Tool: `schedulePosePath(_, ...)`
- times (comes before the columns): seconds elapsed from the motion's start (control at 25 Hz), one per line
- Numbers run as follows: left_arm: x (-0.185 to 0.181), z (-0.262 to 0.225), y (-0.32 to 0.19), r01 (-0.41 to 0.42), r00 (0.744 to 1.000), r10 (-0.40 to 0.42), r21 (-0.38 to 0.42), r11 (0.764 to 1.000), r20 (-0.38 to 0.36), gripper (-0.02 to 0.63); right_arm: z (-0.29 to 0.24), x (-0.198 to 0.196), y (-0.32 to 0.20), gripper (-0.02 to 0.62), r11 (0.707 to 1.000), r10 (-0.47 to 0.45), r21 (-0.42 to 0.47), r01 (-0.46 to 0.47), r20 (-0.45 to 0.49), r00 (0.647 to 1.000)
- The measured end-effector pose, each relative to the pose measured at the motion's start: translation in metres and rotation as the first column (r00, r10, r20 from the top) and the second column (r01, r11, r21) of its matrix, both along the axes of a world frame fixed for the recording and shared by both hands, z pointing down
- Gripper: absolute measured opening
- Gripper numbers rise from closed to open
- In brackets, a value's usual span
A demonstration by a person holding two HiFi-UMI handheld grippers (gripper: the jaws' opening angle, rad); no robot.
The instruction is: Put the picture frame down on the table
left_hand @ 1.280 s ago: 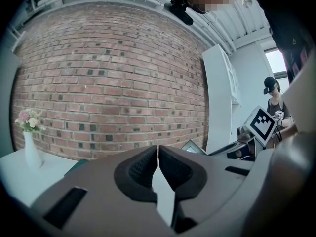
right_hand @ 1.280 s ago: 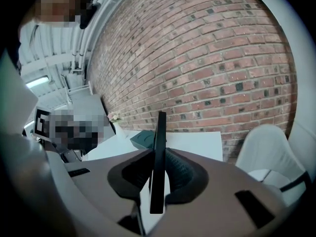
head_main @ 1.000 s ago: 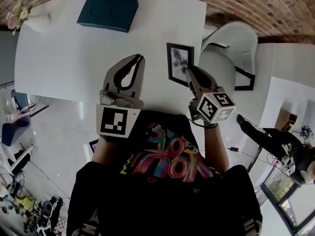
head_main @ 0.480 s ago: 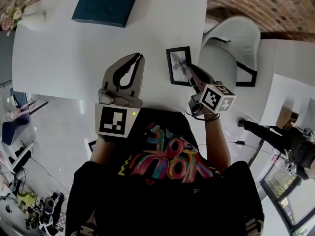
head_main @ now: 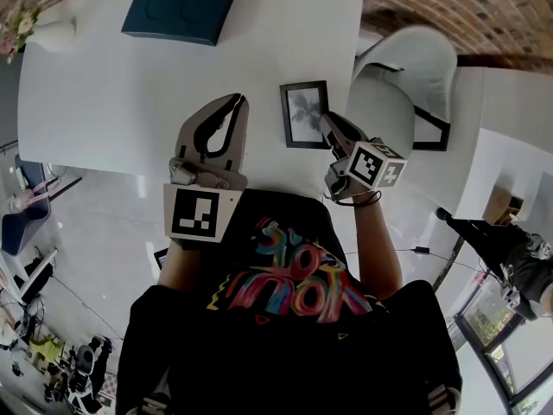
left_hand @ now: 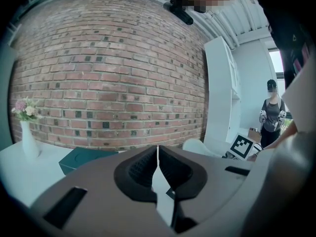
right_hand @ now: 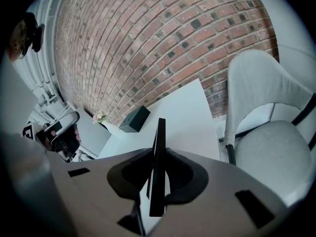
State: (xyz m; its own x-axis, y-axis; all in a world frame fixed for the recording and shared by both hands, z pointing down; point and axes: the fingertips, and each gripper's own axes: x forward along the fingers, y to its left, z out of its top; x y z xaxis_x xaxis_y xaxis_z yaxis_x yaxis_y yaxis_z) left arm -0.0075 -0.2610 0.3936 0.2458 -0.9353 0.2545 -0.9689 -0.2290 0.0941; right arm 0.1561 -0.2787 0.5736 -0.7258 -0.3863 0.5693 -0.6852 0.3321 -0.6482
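The picture frame (head_main: 304, 115) is black with a grey print and shows over the white table (head_main: 112, 93) near its right front corner. My right gripper (head_main: 327, 123) is shut on the frame's lower right edge. In the right gripper view the frame (right_hand: 158, 157) stands edge-on between the two jaws, pinched from both sides; whether it touches the table I cannot tell. My left gripper (head_main: 238, 101) hovers to the left of the frame over the table's front part. Its jaws meet with nothing between them, as the left gripper view (left_hand: 158, 158) shows.
A dark teal box (head_main: 179, 11) lies at the table's far side. A white vase with flowers (head_main: 39, 31) stands at the far left corner. A white chair (head_main: 406, 80) sits just right of the table. A person (left_hand: 272, 113) stands far off.
The right gripper has carried the frame a little to the left, further in over the table, and its face now looks squarer to the head view. The left gripper has barely moved.
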Motion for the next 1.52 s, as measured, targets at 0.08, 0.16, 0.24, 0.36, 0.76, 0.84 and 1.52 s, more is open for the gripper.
schedulePosePath(0.08, 0.001, 0.0, 0.001, 0.002, 1.0, -0.002, -0.001, 1.0, 0.001, 0.031, 0.005, 0.001, 0.0, 0.097, 1.0, 0.002, -0.007, -0.002, -0.008, 1.0)
schedulePosePath(0.16, 0.0, 0.001, 0.001, 0.004, 1.0, -0.004, -0.001, 1.0, 0.0, 0.031, 0.01, 0.002, 0.0, 0.1, 1.0, 0.002, -0.011, -0.002, -0.023, 1.0)
schedulePosePath(0.24, -0.001, 0.002, 0.002, 0.005, 1.0, -0.005, -0.005, 1.0, 0.0, 0.031, 0.015, 0.001, 0.001, 0.101, 1.0, -0.003, -0.014, 0.002, -0.037, 0.999)
schedulePosePath(0.36, -0.003, 0.002, 0.003, 0.008, 1.0, -0.008, -0.006, 1.0, 0.004, 0.031, 0.023, 0.001, 0.003, 0.104, 1.0, -0.007, -0.024, 0.006, -0.054, 0.999)
schedulePosePath(0.76, -0.006, 0.007, 0.0, 0.006, 1.0, -0.006, -0.017, 1.0, 0.003, 0.031, 0.049, 0.011, -0.001, 0.107, 0.999, 0.01, -0.039, -0.015, -0.116, 0.993)
schedulePosePath(0.84, -0.007, 0.009, 0.0, 0.005, 1.0, -0.005, -0.02, 1.0, 0.004, 0.031, 0.052, 0.01, -0.001, 0.109, 0.999, 0.004, -0.043, -0.009, -0.113, 0.994)
schedulePosePath(1.52, -0.012, 0.01, -0.001, 0.012, 1.0, -0.012, -0.022, 1.0, 0.005, 0.031, 0.04, 0.014, -0.011, 0.165, 0.996, 0.09, -0.02, -0.09, 0.003, 0.996)
